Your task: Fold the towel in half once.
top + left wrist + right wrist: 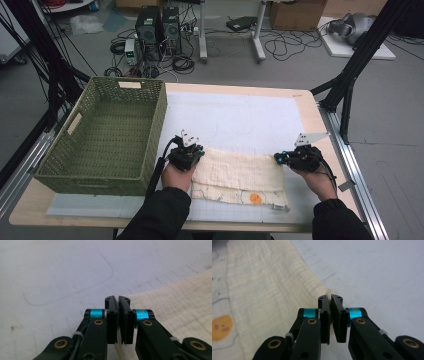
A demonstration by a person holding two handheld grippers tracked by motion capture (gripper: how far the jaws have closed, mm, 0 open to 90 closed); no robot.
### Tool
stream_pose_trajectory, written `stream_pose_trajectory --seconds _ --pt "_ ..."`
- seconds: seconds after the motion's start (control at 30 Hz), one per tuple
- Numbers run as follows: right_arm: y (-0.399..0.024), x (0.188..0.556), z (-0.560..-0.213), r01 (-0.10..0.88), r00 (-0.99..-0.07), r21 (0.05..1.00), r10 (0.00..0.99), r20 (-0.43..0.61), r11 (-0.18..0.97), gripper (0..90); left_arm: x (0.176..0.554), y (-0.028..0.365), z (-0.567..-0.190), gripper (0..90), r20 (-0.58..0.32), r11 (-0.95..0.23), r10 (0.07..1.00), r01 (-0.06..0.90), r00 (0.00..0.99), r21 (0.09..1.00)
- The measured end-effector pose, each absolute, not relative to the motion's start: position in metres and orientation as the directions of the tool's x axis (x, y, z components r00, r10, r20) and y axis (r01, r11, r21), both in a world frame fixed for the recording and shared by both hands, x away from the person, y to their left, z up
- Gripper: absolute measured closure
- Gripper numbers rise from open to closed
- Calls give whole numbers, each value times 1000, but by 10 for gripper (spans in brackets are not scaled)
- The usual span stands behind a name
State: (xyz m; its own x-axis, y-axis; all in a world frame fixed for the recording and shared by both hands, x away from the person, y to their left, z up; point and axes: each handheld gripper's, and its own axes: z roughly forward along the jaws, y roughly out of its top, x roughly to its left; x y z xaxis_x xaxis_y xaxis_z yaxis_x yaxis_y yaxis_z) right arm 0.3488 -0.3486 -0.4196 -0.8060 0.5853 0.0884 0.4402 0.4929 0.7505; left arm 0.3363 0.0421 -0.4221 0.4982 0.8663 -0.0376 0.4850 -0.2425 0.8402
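At the far left the green woven basket (102,135) stands on the worktop (305,107), well apart from our work. Our left tongs (196,151) are clenched on the far left corner of the cream cloth (240,175), which lies folded on the white mat (235,117) near us. Our right tongs (278,159) are clenched on the far right corner. We judge both bites shallow: in the gripper views only the cloth's very edge sits between the pads, so a lift could let a corner slip. Uneven pulling could skew the fold or drag the lower layer with its orange print (255,198).
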Motion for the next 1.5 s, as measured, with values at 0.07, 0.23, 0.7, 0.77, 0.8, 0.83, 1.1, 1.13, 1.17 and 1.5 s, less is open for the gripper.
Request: stream_pose_trajectory --seconds 0.07,0.23,0.7,0.77,0.8,0.83,1.1,1.13,1.17,1.5 --pt "-346 359 -413 445 -790 755 609 78 481 858 343 43 -417 852 -21 -230 881 465 473 855" --pt "-344 378 -410 483 -730 766 678 84 425 695 358 48 -416 706 -22 -209 903 482 430 851" --pt "-342 336 -418 438 -789 764 610 75 473 603 319 53 -427 652 -10 -291 840 467 542 835" --pt "-341 328 -422 436 -798 763 597 82 477 605 313 53 -432 661 -16 -304 831 477 555 825" --pt "-341 325 -424 436 -804 759 588 87 484 606 311 54 -434 666 -26 -303 827 484 561 821" --pt "-340 322 -427 435 -809 755 581 88 490 608 309 54 -436 671 -30 -309 822 490 569 815" --pt "-337 317 -444 442 -821 726 564 91 527 703 306 55 -446 780 -35 -357 796 515 605 779" --pt "-337 317 -444 437 -824 722 561 81 537 746 306 55 -446 814 -32 -360 794 513 607 779" --pt "-336 317 -444 435 -824 722 561 79 538 774 306 55 -446 854 -30 -364 791 510 611 780" --pt "-340 318 -437 424 -833 742 546 94 519 883 307 58 -434 888 -66 -315 792 498 607 808"
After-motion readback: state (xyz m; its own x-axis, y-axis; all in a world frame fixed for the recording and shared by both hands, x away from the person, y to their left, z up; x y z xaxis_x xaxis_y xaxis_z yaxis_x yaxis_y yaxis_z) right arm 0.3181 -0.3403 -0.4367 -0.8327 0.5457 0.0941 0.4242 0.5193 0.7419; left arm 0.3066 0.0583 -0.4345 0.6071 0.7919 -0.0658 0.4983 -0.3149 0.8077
